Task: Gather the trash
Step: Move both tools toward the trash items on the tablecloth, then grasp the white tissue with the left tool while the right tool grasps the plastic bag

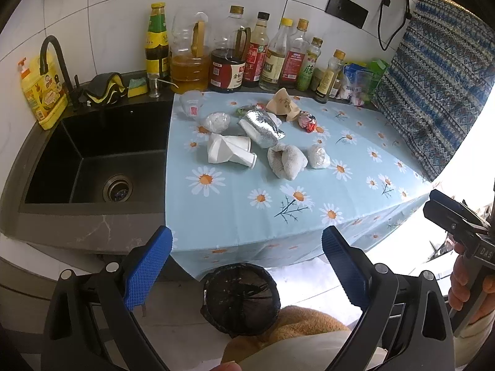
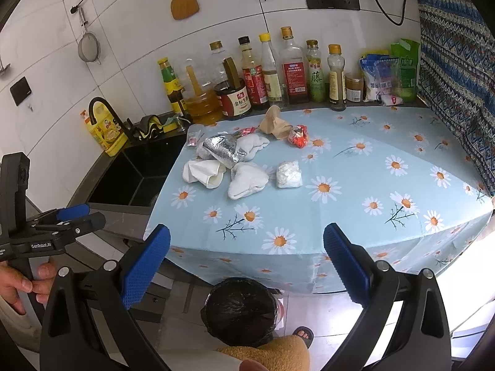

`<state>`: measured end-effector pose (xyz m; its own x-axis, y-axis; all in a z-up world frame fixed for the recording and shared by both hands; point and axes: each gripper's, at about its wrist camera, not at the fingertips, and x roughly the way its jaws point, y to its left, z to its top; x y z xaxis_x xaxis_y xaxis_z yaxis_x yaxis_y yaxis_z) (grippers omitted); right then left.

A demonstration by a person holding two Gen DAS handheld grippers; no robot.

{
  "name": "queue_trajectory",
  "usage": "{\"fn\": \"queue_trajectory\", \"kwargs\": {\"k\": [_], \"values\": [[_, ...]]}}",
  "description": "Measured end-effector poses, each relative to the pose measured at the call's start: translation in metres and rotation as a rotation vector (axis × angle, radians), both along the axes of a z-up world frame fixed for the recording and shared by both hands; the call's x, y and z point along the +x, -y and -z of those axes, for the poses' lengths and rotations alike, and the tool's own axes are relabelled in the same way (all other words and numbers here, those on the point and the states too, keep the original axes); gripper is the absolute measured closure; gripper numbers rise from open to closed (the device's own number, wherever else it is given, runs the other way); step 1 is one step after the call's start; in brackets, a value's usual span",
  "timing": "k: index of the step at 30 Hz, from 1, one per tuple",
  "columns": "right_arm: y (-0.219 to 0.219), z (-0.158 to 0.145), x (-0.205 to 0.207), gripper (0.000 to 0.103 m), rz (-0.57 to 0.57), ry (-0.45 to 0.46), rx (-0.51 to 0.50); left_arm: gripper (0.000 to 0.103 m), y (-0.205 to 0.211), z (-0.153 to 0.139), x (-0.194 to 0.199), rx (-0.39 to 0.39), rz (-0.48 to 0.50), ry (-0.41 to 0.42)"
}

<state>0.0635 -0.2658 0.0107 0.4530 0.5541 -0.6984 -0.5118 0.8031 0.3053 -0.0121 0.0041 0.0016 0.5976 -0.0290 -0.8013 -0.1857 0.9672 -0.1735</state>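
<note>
Trash items lie clustered on the counter (image 2: 355, 204), which is covered by a light-blue daisy-print cloth, toward its rear-left part near the black sink (image 1: 92, 160). The cluster comprises a crumpled silver foil wrapper (image 1: 261, 128), a flattened white paper cup (image 1: 230, 151), a white wadded cloth-like bundle (image 1: 286, 160), two small clear bags of white material (image 1: 318, 156) (image 1: 216, 122), a tan crumpled paper (image 1: 283, 108), a red-and-white crumpled wrapper (image 1: 307, 122) and a small clear plastic cup (image 1: 191, 103). The foil wrapper touches the white bundle and the paper cup.

The front half and the right side of the counter are open cloth up to the front edge, where the cloth drapes over. A row of condiment bottles (image 2: 263, 74) lines the rear edge against the tiled wall.

A round bin lined with a black bag (image 2: 239, 309) stands on the floor just below the front edge.

The left gripper (image 1: 247, 266) and the right gripper (image 2: 247, 264) are both held ahead of the front edge, above the bin. The jaws of each are spread wide and grasp nothing.
</note>
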Motion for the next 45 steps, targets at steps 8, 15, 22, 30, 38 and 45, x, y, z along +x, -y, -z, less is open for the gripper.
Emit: {"fn": "queue_trajectory", "kwargs": {"k": [8, 15, 22, 30, 38, 45], "values": [[-0.003, -0.001, -0.001, 0.005, 0.013, 0.005, -0.01, 0.008, -0.003, 0.001, -0.001, -0.005, 0.002, -0.003], [-0.007, -0.001, 0.004, 0.005, 0.008, 0.016, -0.023, 0.008, -0.007, 0.003, 0.003, -0.018, -0.002, -0.01], [-0.012, 0.005, 0.021, 0.005, -0.001, 0.005, -0.023, 0.008, -0.016, 0.01, 0.018, -0.044, -0.018, -0.029], [-0.022, 0.019, 0.06, 0.005, -0.048, -0.048, -0.013, 0.008, -0.025, 0.023, 0.049, -0.049, -0.029, -0.05], [-0.03, 0.054, 0.112, 0.005, -0.069, -0.144, -0.058, 0.009, -0.026, 0.052, 0.097, -0.053, -0.006, -0.132], [-0.04, 0.085, 0.154, 0.012, -0.09, -0.227, -0.06, 0.009, -0.026, 0.078, 0.141, -0.007, 0.001, -0.206]]}}
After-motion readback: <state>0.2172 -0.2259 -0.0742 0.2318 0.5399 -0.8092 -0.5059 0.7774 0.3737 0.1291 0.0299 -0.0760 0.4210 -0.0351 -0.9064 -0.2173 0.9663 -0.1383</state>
